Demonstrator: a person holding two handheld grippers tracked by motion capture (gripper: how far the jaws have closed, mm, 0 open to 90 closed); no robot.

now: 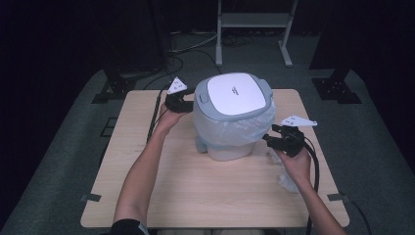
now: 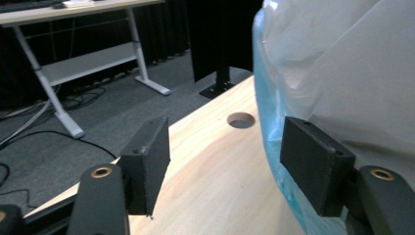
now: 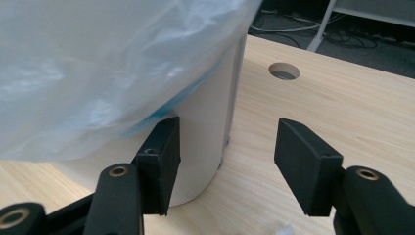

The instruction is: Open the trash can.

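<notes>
Two tongs flank a bin mid-table, a thin bag draped over its rim under the grey-and-white lid. Left tongs stand apart, empty, one pad just beside the bag. Right tongs stand wide, empty, low by the bin's wall. Bag looks soft, slippery, easy to tear; best pinched at its loose hem. Bin seems light, stiff. Bare table in front; crumpled plastic lies by the right hand.
</notes>
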